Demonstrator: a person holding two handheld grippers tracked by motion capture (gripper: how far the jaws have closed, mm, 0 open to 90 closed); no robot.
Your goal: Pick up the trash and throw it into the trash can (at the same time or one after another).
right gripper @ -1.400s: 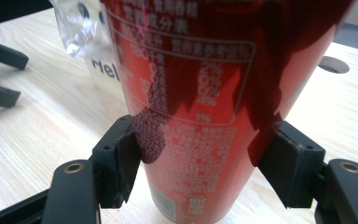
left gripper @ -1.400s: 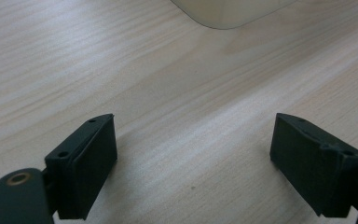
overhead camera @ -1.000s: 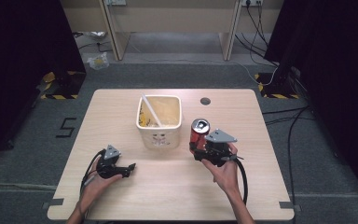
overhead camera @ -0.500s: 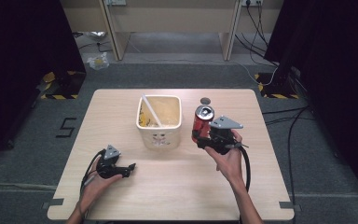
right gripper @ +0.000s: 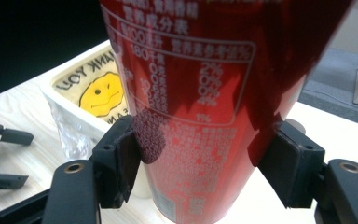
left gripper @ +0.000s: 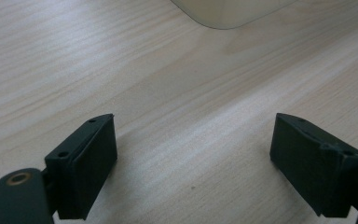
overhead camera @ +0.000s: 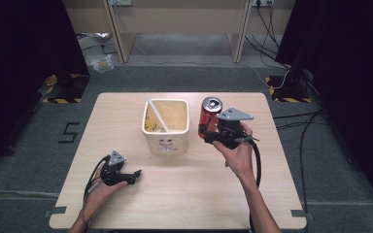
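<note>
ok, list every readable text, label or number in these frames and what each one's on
"5": taped on the grey floor left of the table.
"THANK YOU" (first letter cut off, seen upside down) over a yellow smiley: cream bin, right gripper view.
"180", "0%", "2%", "4%", "1%" in a white-bordered nutrition panel: red can held in the right tool; Chinese characters and fine print below are too blurred to read.
High view: bin's front print is too small.

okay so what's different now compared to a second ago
The right hand-held gripper, clamped on the red can, has lifted it off the table and carried it up beside the bin. The left hand-held gripper stayed open and resting; the bin did not move.
</note>
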